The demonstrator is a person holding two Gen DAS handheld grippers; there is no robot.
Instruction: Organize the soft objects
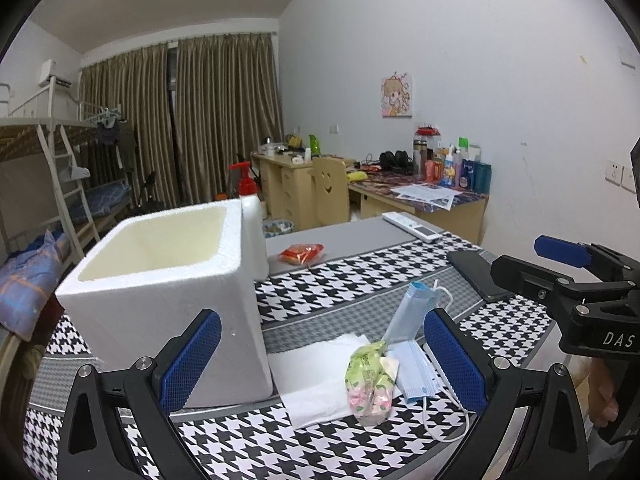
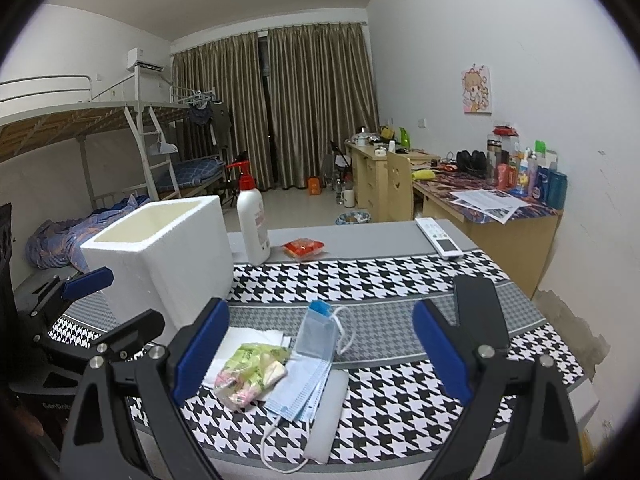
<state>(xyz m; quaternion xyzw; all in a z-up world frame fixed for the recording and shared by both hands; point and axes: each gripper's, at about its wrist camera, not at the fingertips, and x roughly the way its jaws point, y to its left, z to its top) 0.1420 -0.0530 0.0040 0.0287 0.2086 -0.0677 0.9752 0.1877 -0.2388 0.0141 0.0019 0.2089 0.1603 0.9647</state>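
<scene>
Both grippers hover over the tabletop, which is covered with a black-and-white houndstooth cloth.

Left gripper: blue-padded fingers wide apart, nothing between them. Seen from the right wrist view, it sits at the far left, just in front of the foam box.

Right gripper: fingers also wide apart and empty. In the left wrist view its black body shows at the right edge, held by a hand.

Soft objects lie in a loose cluster on the cloth, near the front edge:
- white tissue sheets, flat, touching the base of the foam box
- crumpled green-and-pink plastic wrapper, resting partly on the tissue and partly on a mask
- light blue face mask, flat, white ear loop trailing toward the front edge
- second face mask, folded, lying just behind the first, ear loop curling to the right

White foam box: open top, standing upright to the left of the cluster; inside looks empty as far as visible.

Behind the box: white pump bottle with red top, upright. Just right of it, a red snack packet on the bare grey part of the tabletop.

Far right: white remote control; nearer, a dark phone lying flat
</scene>
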